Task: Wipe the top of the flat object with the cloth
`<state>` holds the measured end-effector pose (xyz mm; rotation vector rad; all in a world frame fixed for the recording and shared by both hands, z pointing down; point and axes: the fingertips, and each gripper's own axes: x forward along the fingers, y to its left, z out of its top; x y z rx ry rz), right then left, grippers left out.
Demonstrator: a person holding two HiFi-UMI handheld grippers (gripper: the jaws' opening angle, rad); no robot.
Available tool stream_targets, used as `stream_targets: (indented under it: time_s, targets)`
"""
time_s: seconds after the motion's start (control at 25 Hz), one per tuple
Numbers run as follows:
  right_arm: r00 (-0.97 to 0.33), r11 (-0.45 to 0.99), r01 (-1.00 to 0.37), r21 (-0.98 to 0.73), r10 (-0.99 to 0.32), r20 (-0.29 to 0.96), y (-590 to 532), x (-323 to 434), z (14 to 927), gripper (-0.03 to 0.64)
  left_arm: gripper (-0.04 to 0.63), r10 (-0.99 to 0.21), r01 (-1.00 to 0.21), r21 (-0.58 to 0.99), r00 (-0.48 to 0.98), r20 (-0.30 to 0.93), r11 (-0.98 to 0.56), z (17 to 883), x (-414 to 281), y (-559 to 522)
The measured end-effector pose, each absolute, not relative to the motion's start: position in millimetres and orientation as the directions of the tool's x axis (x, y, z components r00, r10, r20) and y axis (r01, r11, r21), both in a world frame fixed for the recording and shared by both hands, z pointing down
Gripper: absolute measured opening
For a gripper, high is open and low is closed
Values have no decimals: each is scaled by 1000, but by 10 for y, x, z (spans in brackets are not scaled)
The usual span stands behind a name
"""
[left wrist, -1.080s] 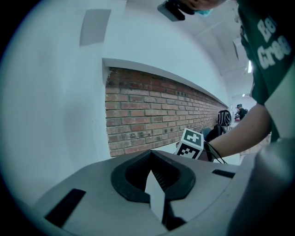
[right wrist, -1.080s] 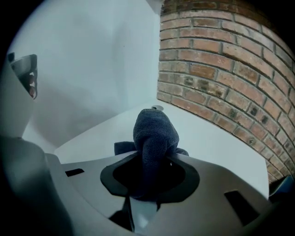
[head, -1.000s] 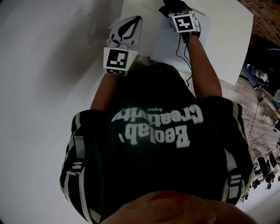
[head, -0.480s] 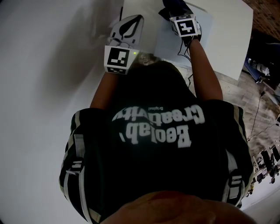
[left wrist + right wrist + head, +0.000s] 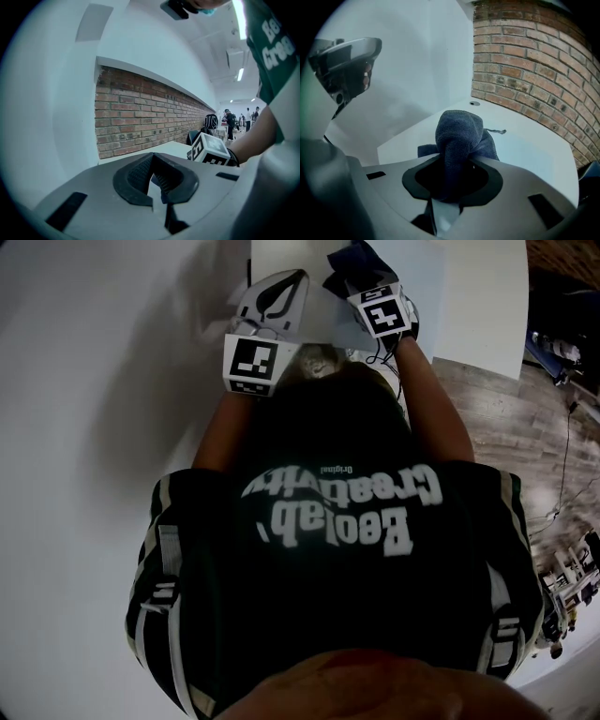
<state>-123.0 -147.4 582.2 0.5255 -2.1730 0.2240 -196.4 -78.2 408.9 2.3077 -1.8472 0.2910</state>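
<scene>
Two grippers, two different jobs. The right gripper point(image 5: 451, 183) has its jaws closed on a bunched dark blue cloth point(image 5: 459, 133). The wad fills the gap between the jaws and bulges out past the tips, so the fabric, not the plastic, would probably be what meets the surface. The cloth hangs over the near-left part of the pale flat panel point(image 5: 534, 150), which lies on the white table point(image 5: 483, 306). Neither view settles whether the cloth is pressing on the panel or sitting just above it.

The left gripper point(image 5: 298, 281) is pinched together at the tips with nothing between them. It sits beside the table's left edge, just beside the right gripper and off the panel, which looks like a way to keep the wiping path free. Most of the panel's top lies beyond the cloth, toward the brick wall point(image 5: 525, 56). A sweep away from the person looks like the move to make.
</scene>
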Motion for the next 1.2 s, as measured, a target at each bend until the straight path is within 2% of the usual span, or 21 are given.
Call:
stream_targets:
  time_s: [0.44,0.88,1.2]
  targets:
    - [-554,899,-437,1,-270,787,-679,-1002,5927,100,1,-928,-957,20,286,238,-289,4217,-1720,-556]
    - [-577,944,-330,-10,-194,793,-113,-862,5901,100,1,-921,-949,18,309,238,-314,4191,-1575,-525]
    - [-587,948,-317,-20,-180,790,-12,-852,5819,100,2,-914,-944,14,322,247,-329,4125,-1512,-520]
